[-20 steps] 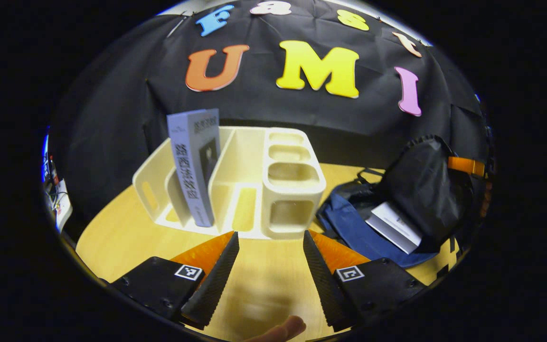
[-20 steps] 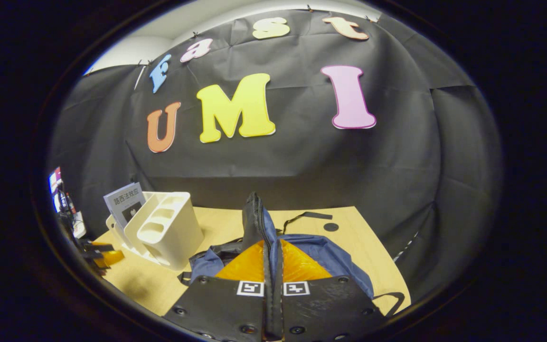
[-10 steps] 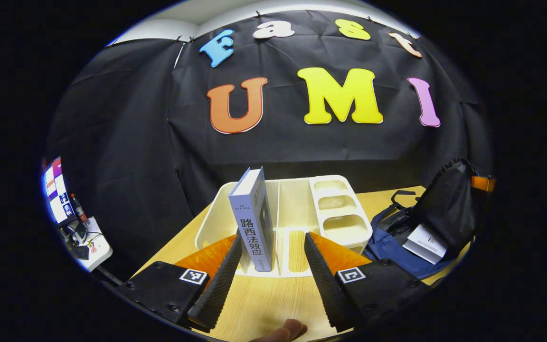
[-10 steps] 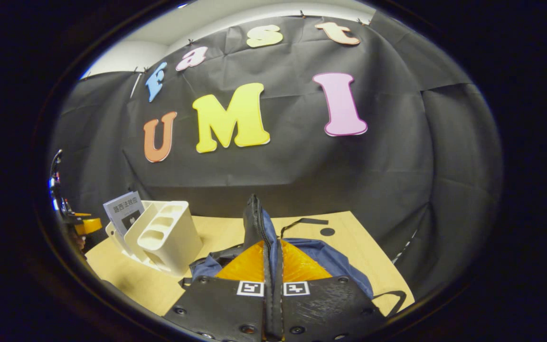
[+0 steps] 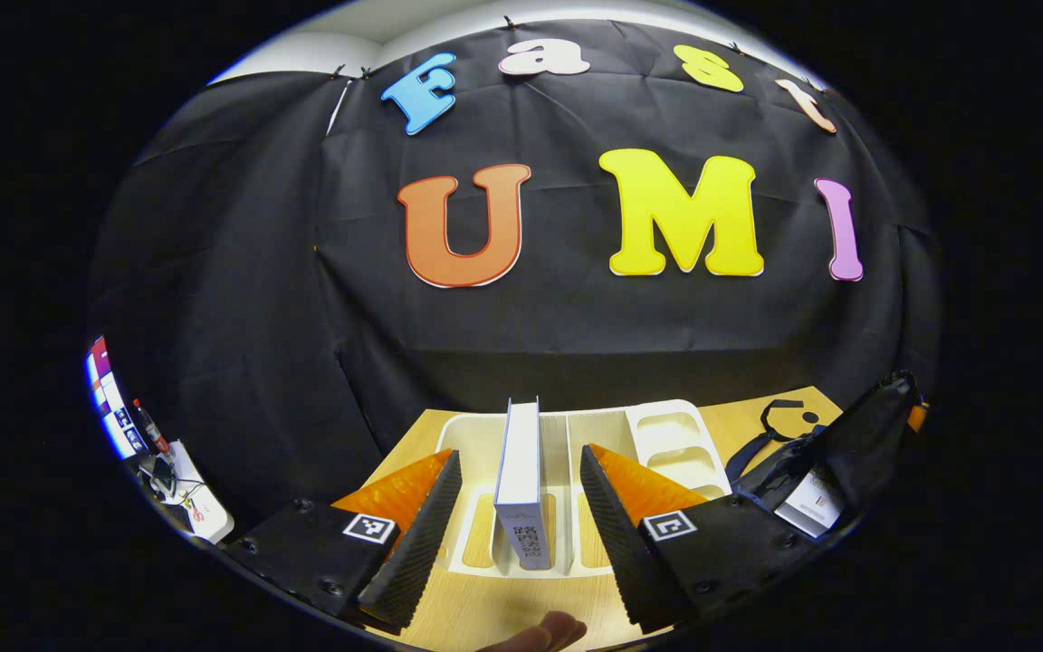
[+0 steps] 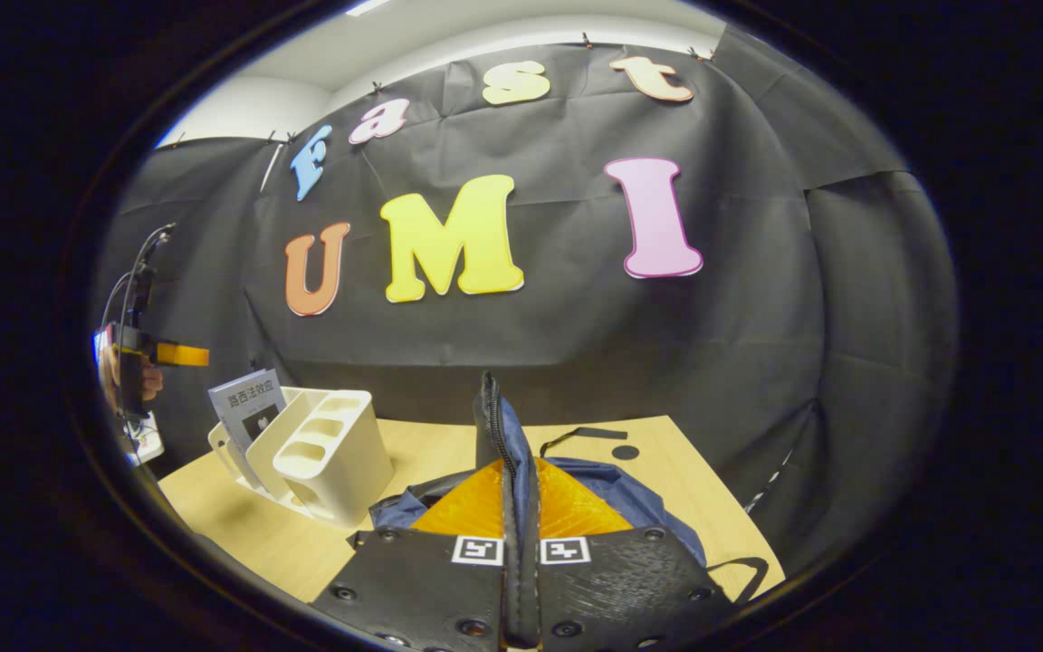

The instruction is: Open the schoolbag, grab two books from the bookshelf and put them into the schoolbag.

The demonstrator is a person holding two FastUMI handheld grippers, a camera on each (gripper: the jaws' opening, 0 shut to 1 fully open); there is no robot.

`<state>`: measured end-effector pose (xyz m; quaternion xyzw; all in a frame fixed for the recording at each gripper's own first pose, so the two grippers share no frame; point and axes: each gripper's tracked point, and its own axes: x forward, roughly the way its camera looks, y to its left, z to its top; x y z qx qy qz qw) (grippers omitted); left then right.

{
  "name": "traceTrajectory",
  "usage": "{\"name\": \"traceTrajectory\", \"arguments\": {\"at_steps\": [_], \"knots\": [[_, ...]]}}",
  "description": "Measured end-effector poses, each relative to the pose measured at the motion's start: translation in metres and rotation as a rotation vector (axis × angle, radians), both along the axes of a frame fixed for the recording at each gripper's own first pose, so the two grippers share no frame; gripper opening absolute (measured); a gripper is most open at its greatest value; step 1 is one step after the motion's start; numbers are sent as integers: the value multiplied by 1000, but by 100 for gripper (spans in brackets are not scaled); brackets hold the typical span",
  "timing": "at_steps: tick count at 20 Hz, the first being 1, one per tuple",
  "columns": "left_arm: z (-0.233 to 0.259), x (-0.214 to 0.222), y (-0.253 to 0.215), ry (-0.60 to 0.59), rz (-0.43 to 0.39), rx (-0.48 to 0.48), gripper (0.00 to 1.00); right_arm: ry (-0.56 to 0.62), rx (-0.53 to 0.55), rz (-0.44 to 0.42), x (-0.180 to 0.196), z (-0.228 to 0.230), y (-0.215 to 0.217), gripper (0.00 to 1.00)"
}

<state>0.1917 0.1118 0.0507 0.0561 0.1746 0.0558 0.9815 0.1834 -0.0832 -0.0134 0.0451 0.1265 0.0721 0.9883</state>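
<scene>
The book (image 5: 521, 484) stands upright in the cream bookshelf (image 5: 666, 426), long axis vertical, its spine facing the left gripper (image 5: 514, 512); printed characters run down the spine. The gripper's fingers are spread wide, one either side of the book, with a gap on both sides. In the right gripper view, the right gripper (image 6: 520, 507) is clamped on the raised flap of the blue schoolbag (image 6: 630, 498), right of the shelf on the wooden table (image 6: 250, 534). A second book (image 5: 813, 503) lies inside the bag
</scene>
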Motion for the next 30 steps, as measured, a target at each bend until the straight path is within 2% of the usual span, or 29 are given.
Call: {"name": "traceTrajectory", "arguments": {"at_steps": [3,6,9,11,16,17,18,20,22,23,26,30], "knots": [[-4,22,0,82,-16,23,84,18,21,4,-2,-6,0,0],[-21,44,-7,181,-56,4,84,10,38,8,-5,-4,-1,0],[-47,60,-4,297,-49,-4,84,9,39,9,-8,-4,-4,0],[-62,69,5,356,-21,27,84,7,43,14,-10,-6,-5,0],[-90,82,9,488,-38,90,87,12,47,22,-9,-13,-6,0],[-97,85,12,521,-22,80,79,16,49,21,-8,-13,-6,0],[-103,85,10,559,-22,52,81,18,51,20,-9,-15,-6,0],[-115,84,9,631,-20,-4,80,21,52,24,-8,-17,-5,0],[-124,81,14,687,-7,-26,74,21,50,31,-9,-18,-3,0],[-129,79,16,713,-5,-31,68,22,48,32,-8,-19,-3,0],[-139,81,21,758,-13,-43,52,32,54,33,-7,-23,-3,0],[-137,81,19,747,7,-76,46,37,65,35,-4,-28,-3,0]]}}
